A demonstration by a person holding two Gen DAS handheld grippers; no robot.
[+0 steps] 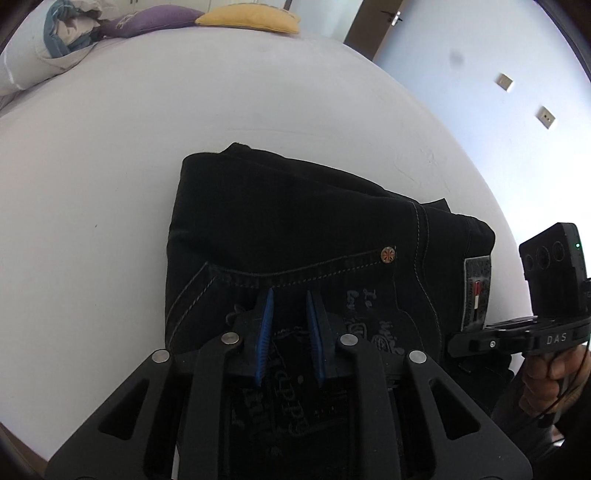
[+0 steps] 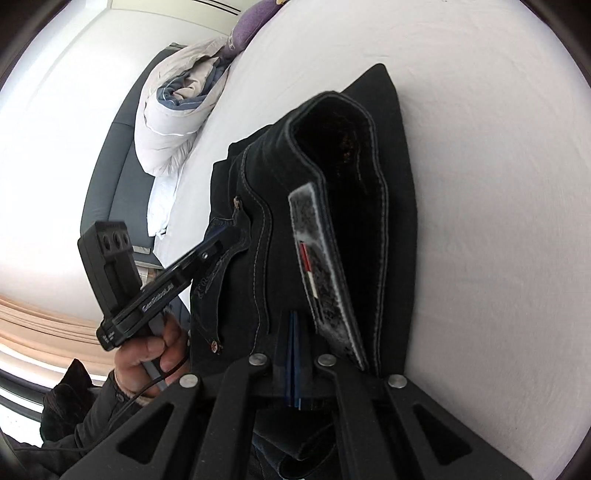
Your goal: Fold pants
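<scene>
Black jeans (image 1: 295,214) lie folded in a thick stack on a white bed (image 1: 110,184). A back pocket with a rivet and a grey waist label (image 1: 476,291) face up. My left gripper (image 1: 290,295) sits over the pocket, its blue pads a narrow gap apart, with flat embroidered cloth showing through the gap and nothing visibly pinched. In the right wrist view the left gripper (image 2: 218,236) hovers at the pocket's edge. My right gripper (image 2: 293,314) has its pads pressed together just beside the label (image 2: 321,258), above the jeans (image 2: 332,166); no cloth shows between them. Its tip (image 1: 454,343) meets the waistband side.
A yellow pillow (image 1: 251,18), a purple pillow (image 1: 155,20) and a bundled duvet (image 1: 66,33) lie at the bed's far end. A door (image 1: 376,29) and a pale wall stand beyond the bed. A person's hands (image 2: 155,350) hold both tools.
</scene>
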